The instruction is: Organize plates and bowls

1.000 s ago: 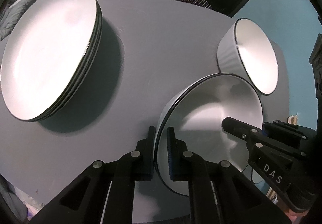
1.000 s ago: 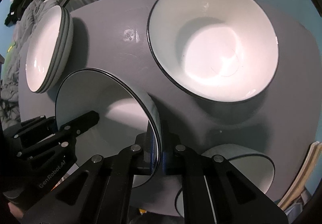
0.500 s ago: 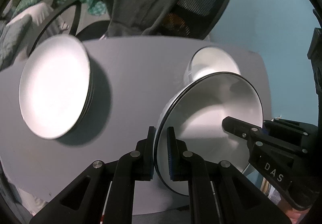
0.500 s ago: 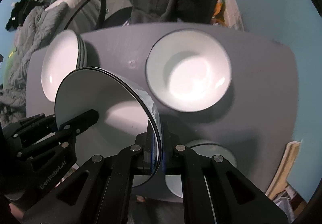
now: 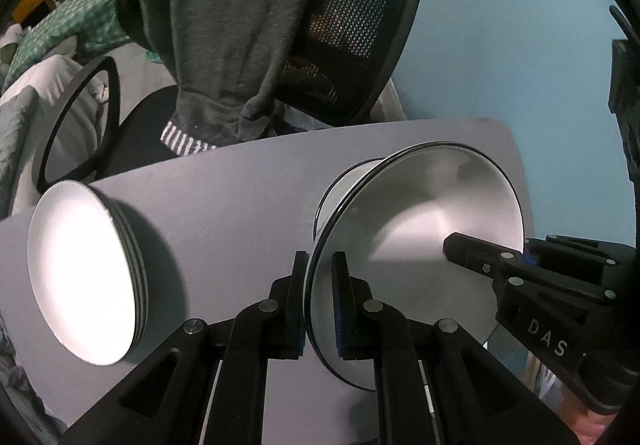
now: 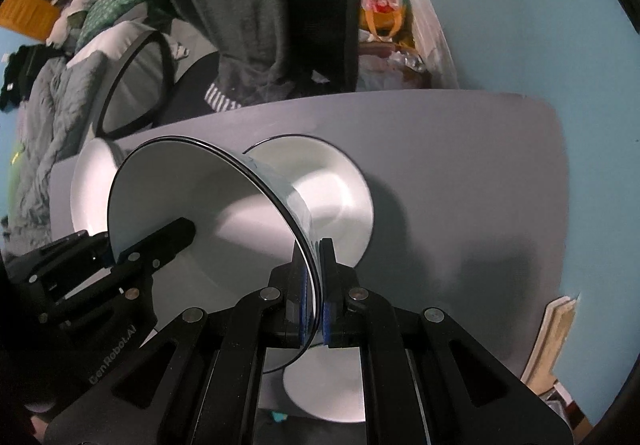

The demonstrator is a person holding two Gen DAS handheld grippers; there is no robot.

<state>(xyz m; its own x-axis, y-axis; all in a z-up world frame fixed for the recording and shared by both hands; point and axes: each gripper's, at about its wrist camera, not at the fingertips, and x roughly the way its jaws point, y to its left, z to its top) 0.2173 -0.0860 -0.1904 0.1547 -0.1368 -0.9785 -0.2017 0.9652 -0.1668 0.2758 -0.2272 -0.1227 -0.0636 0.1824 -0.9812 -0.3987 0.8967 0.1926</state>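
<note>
Both tongs, left point(image 5: 320, 301) and right point(image 6: 314, 293), clench one bowl point(image 5: 420, 245) by opposite rims; second bowl point(image 6: 336, 205) directly below on worktop point(image 5: 240, 197)

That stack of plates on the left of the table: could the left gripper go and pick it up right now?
Probably not. The left gripper is shut on the rim of a bowl, which the right gripper grips on the opposite rim. The stack of plates lies unobstructed, but the bowl must be put down first.

My left wrist camera looks steeply down past its hand-held gripper point(image 5: 320, 305); my right does likewise. Both closely share the grey worktop point(image 5: 240, 197) and white bowl point(image 5: 420, 237).
</note>
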